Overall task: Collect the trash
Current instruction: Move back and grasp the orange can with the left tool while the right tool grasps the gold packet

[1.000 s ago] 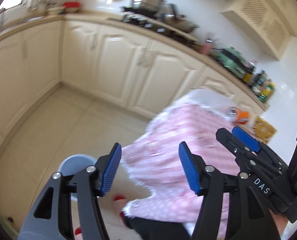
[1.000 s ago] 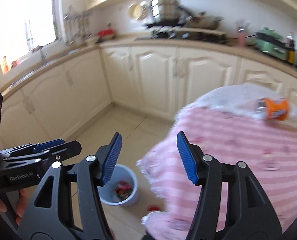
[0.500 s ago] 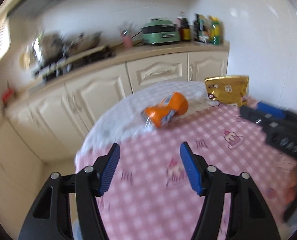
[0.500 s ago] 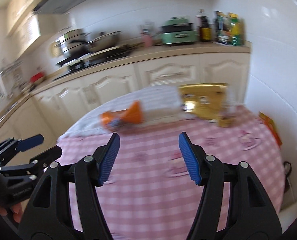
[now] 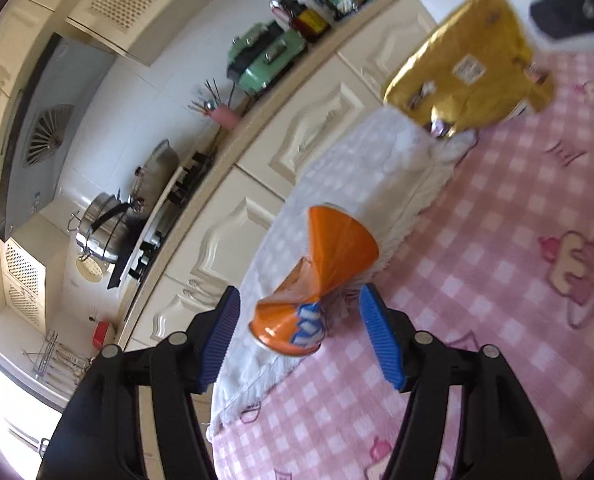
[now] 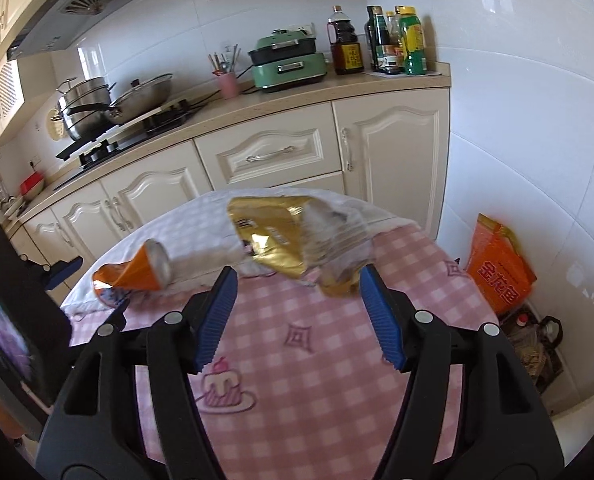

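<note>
An orange can (image 5: 317, 280) and gold bag (image 5: 469, 76) lie on pink-and-white checked cloth (image 5: 477, 280).

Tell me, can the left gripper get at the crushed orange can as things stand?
Probably yes. The left gripper is open and the can lies on the table right ahead between its fingers, with nothing blocking.

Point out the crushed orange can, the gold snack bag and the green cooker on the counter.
crushed orange can (image 5: 321, 276), left wrist view, on its pinched middle.
gold snack bag (image 6: 273, 236), right wrist view, on its shiny front panel.
green cooker (image 6: 287, 65), right wrist view, on its front side.
</note>
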